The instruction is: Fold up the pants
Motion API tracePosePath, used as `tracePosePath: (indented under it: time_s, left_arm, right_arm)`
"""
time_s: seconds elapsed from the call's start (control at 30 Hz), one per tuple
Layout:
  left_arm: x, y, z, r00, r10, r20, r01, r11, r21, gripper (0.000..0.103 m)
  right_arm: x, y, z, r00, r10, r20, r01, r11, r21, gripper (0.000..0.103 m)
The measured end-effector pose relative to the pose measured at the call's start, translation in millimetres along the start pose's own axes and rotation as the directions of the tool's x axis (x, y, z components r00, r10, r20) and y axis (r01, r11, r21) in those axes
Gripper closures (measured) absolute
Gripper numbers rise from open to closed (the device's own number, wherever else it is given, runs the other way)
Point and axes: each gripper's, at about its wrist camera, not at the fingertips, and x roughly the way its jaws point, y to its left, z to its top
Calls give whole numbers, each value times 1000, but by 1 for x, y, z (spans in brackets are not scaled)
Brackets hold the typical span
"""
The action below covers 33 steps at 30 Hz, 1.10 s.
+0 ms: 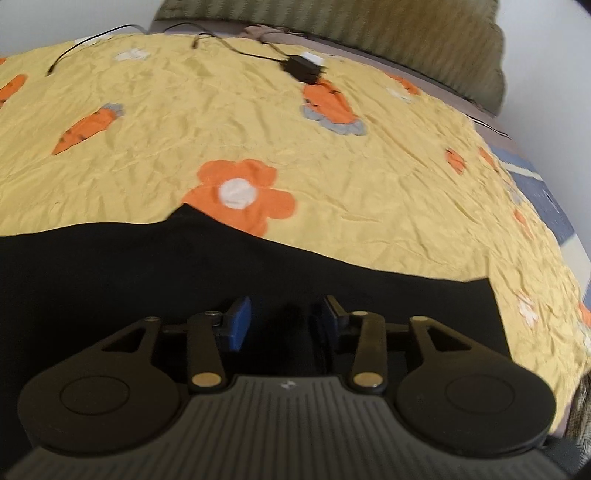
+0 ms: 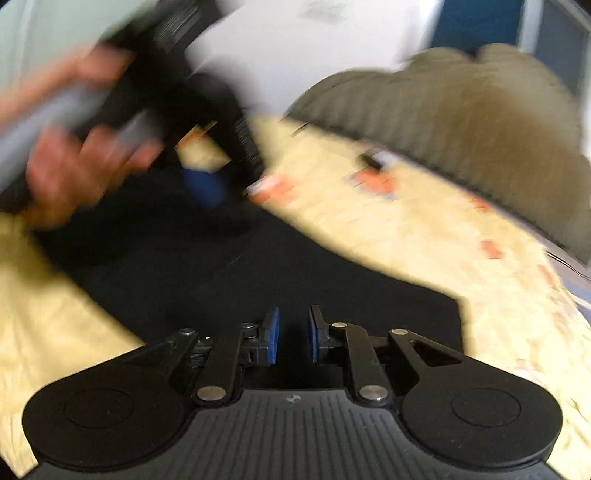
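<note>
While both tools hang low over the bed, the black fabric pants lie spread flat directly beneath and ahead of each gripper, on the yellow crinkled bedspread printed with orange flowers and carrots.

Left gripper: blue pads stand parted, nothing visibly pinched between them; dark cloth lies under the gap. Released, by my reading. From the right wrist view the same tool shows at upper left, one blue pad just above the pants, carried by a person's hand (heavily blurred, so contact cannot be told).

Right gripper: pads nearly together with a slim gap; black cloth sits below and between them, yet whether cloth is actually pinched I cannot tell.

Pants edge runs just beyond the left gripper, a raised hump in the outline ahead and to its left. Likely the garment is laid out flat so that a fold can be made cleanly; both tools point down at it for a low pick at the cloth.

Well beyond the left gripper: a black power adapter with trailing cable and an olive ribbed cushion at the far bed edge.
</note>
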Motion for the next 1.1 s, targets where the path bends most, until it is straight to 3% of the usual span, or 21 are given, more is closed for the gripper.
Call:
tracePosePath:
  time_s: [0.1,0.27,0.37,0.47,0.53,0.63,0.7,0.77,0.8,0.9,1.03,1.1]
  left_arm:
    - [-3,-13,-3,1000,-16,10,16,999,50,53]
    - [1,-36,-7,999,-28,29,25,992,125,53]
    - [13,-44,-12,998,-56,-8,56,988,144,50]
    - [28,-43,-17,1000,-11,-29,15,990,143,50]
    - [27,-41,-18,1000,-11,-17,14,991,133,50]
    - [6,-35,-17,999,1,36,-6,991,132,48]
    - [-16,-21,-18,995,22,102,-36,990,136,31]
    - [-40,-2,-20,980,95,176,-119,985,129,14]
    - [-52,10,-22,967,140,211,-168,978,121,11]
    - [-85,52,-31,938,239,251,-271,958,99,11]
    - [-122,105,-51,895,354,273,-382,923,54,11]
    - [-136,132,-62,883,388,262,-408,912,25,11]
  right_arm:
    - [0,31,-8,996,-87,27,90,986,-141,87]
    - [-4,31,2,999,4,46,-2,999,-47,87]
    - [3,44,-2,998,-42,44,49,988,-148,87]
    - [-7,43,4,998,-32,57,37,996,-80,87]
    - [-3,43,5,999,-3,32,5,998,-61,87]
    - [3,46,3,998,-48,37,52,989,-137,87]
    - [-5,44,6,997,-59,51,64,995,-83,86]
    - [-10,41,10,997,-49,60,50,998,-23,79]
    - [-6,42,10,999,-38,28,39,998,-38,76]
    - [-6,46,1,996,-84,19,85,991,-102,75]
    - [-21,43,19,993,-92,75,90,995,36,75]
    - [-30,62,28,991,-77,108,73,996,42,75]
